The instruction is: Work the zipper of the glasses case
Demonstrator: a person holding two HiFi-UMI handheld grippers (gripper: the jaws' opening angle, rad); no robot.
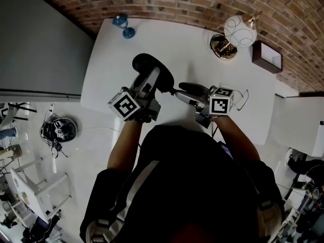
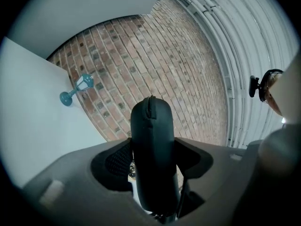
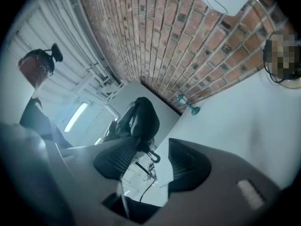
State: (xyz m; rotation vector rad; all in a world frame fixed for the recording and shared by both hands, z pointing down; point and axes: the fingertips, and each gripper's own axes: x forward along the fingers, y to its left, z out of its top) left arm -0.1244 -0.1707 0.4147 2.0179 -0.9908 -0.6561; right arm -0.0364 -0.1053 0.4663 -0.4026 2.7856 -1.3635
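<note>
While the left claw clamps the glasses case, the right claw hangs half-open, empty, before the zipper pull. Pinching that pull likely comes next.

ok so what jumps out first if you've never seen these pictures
The black glasses case, clamped in the left gripper above the white table. The right gripper hangs beside it, jaws apart. A small blue ornament stands at the table's far corner by the brick wall.
</note>
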